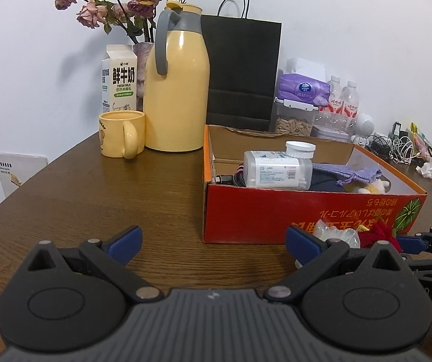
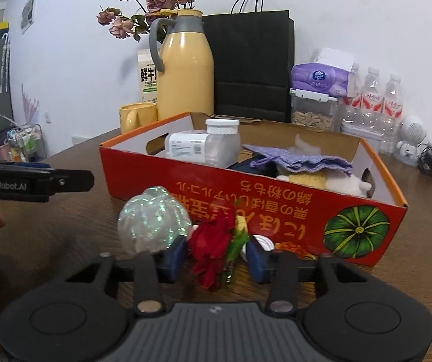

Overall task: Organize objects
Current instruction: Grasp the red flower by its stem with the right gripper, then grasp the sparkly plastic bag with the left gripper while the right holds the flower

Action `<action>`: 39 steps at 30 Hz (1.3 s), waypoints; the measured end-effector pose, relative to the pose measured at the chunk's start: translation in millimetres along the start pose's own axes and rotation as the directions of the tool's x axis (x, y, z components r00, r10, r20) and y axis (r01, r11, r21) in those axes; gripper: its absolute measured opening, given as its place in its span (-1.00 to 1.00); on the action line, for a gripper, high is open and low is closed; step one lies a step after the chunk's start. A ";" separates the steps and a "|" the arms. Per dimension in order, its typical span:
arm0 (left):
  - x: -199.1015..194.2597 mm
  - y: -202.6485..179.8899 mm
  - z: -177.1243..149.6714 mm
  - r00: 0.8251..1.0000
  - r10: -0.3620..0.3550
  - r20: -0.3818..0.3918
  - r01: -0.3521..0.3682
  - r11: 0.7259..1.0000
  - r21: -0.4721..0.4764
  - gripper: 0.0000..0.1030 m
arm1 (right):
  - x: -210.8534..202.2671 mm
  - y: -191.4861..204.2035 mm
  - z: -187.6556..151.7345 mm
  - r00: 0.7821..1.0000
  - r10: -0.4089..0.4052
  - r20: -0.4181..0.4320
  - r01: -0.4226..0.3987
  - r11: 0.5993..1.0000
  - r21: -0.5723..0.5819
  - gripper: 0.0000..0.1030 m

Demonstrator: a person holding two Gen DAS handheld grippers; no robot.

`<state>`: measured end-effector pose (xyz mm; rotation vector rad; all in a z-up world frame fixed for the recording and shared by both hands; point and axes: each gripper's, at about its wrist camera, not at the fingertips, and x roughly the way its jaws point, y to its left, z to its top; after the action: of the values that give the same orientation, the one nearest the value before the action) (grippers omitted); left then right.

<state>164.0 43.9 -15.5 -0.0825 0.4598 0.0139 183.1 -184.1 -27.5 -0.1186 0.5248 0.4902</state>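
An open red cardboard box (image 1: 276,208) (image 2: 276,193) stands on the wooden table. It holds a white plastic bottle (image 1: 276,169) (image 2: 203,144), a purple pouch (image 2: 300,160), a dark cable and a plush toy (image 2: 345,184). In front of the box lie a red artificial flower (image 2: 212,241) (image 1: 378,235) and a clear glittery ornament (image 2: 152,220) (image 1: 336,235). My right gripper (image 2: 216,255) is partly open, its blue pads on either side of the flower, which does not look pinched. My left gripper (image 1: 212,241) is open and empty over the bare table, left of the flower.
A yellow thermos (image 1: 176,90), a yellow mug (image 1: 122,134), a milk carton (image 1: 119,81) and a vase of dried roses (image 1: 125,3) stand at the back left. A black paper bag (image 1: 243,69), tissues, a seed container, water bottles (image 2: 372,102) and cables stand behind the box.
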 end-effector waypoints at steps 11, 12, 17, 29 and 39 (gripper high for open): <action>5.1 0.2 -1.0 1.000 0.024 -0.014 -0.024 1.000 -0.005 1.00 | -10.6 2.8 0.7 0.998 0.031 0.058 -0.030 1.000 -0.006 -0.43; 5.6 0.1 -1.1 0.999 0.028 -0.015 -0.028 1.000 -0.004 1.00 | -12.2 1.7 1.2 0.997 0.028 0.067 -0.028 1.000 -0.001 -0.43; 7.9 1.1 -1.6 0.999 0.044 -0.024 -0.044 0.999 -0.009 1.00 | -20.0 -5.8 3.2 0.995 0.003 0.104 -0.007 1.000 0.030 -0.43; 5.5 -16.9 -2.4 1.000 -0.015 -0.008 0.015 1.000 -0.023 1.00 | -38.0 -40.7 -4.9 0.987 -0.094 0.128 0.078 0.990 0.118 -0.43; 18.8 -73.5 -6.0 0.995 -0.095 -0.044 0.097 0.994 0.045 1.00 | -39.9 -48.7 -9.5 0.987 -0.102 0.120 0.087 0.988 0.131 -0.43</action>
<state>180.5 -29.9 -23.6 -0.0588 0.4974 -0.0930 172.0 -245.8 -16.2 0.0079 0.4220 0.3682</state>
